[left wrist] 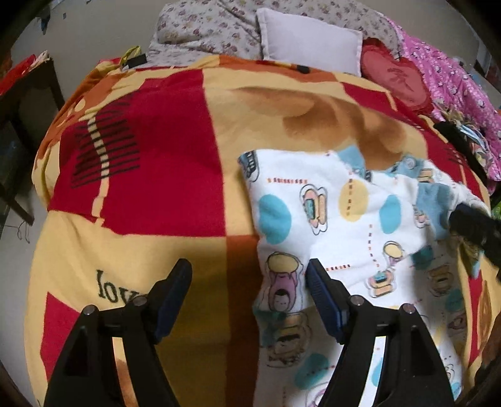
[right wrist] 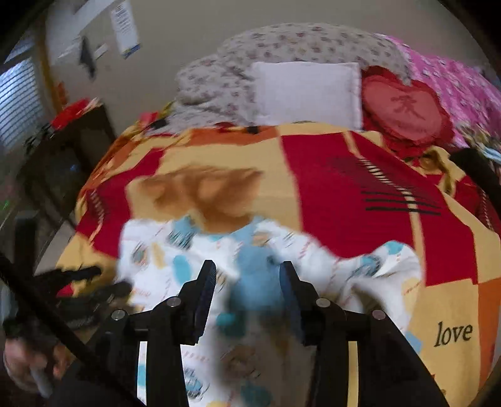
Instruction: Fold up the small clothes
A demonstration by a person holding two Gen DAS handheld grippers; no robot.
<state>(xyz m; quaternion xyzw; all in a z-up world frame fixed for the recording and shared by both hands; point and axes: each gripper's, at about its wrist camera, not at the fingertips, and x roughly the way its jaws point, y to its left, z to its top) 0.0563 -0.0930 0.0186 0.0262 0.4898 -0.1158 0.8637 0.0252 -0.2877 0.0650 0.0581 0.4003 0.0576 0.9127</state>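
Observation:
A small white garment [left wrist: 328, 216] printed with blue and yellow dots and cartoon figures lies on the bed, its blue collar end to the right. My left gripper [left wrist: 247, 269] is open over the garment's left edge, one finger above the cloth and the other above the blanket. In the right wrist view the garment [right wrist: 162, 269] is blurred. My right gripper [right wrist: 248, 269] stands open just above its bunched blue part, and the pads do not press on the cloth. The right gripper [left wrist: 469, 222] shows as a dark shape at the garment's right end. The left gripper [right wrist: 90, 281] appears at the left.
A red, yellow and orange blanket [left wrist: 150, 175] covers the bed. At its head lie a pale pillow [left wrist: 310, 40], a red heart cushion [left wrist: 397, 78], a floral quilt [left wrist: 213, 28] and pink bedding [left wrist: 451, 72]. A dark table [left wrist: 28, 103] stands left of the bed.

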